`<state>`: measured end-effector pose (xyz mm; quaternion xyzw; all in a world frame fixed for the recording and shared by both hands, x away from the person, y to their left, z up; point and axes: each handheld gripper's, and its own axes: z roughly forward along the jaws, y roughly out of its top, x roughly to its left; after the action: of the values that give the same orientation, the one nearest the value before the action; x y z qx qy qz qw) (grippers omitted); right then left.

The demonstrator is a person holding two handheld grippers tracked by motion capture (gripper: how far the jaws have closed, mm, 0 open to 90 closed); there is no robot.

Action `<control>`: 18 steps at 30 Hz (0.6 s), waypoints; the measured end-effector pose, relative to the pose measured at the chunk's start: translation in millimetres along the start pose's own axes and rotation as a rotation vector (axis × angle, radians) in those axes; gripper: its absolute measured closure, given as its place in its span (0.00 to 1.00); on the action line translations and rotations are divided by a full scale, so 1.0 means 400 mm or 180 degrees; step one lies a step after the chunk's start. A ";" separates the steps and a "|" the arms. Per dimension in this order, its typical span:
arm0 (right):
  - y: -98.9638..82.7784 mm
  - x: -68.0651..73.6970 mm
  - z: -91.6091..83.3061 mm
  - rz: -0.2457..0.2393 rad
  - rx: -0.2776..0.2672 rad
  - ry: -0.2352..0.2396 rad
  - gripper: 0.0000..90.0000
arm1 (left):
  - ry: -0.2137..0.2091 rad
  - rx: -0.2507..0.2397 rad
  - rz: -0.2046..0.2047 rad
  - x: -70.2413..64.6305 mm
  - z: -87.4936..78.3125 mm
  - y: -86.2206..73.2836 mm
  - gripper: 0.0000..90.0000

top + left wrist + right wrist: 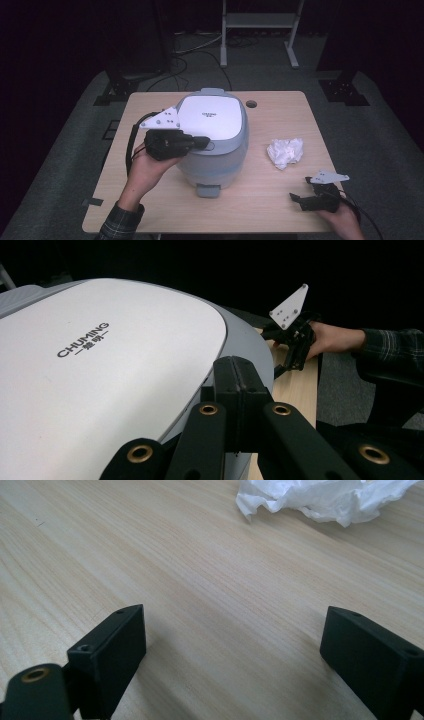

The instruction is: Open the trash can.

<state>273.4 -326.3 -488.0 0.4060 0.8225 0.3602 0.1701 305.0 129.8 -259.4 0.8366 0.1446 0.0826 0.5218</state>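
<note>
A grey bin with a white lid [212, 135] marked CHUMING [100, 365] stands in the middle of the wooden table [260, 200]. My left gripper [204, 143] is shut, and its joined tips [241, 385] rest against the lid's front edge, on the grey rim. A crumpled white paper [285, 151] lies to the right of the bin. My right gripper [301, 189] sits low over the table's front right corner, open with bare wood between its jaws [232, 645]. The paper [320, 497] lies a short way ahead of it.
The bin has a grey foot pedal [207, 190] at its front. A round cable hole [251, 104] sits near the table's far edge. Black stands, cables and a metal frame [260, 30] are on the floor behind the table.
</note>
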 end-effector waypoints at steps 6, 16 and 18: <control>0.000 0.000 0.000 0.0000 0.0000 0.0000 0.11 | -0.0032 -0.0021 -0.0047 0.001 0.003 -0.003 1.00; 0.000 0.000 0.000 0.0001 -0.0001 -0.0001 0.11 | -0.0010 -0.0030 0.0017 -0.006 -0.001 0.005 0.95; 0.000 0.000 0.000 0.0000 0.0000 -0.0001 0.11 | -0.0011 -0.0067 0.0024 -0.009 -0.010 0.006 0.93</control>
<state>273.4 -326.3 -488.0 0.4060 0.8224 0.3602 0.1702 300.8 131.1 -255.6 0.8318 0.1396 0.0847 0.5306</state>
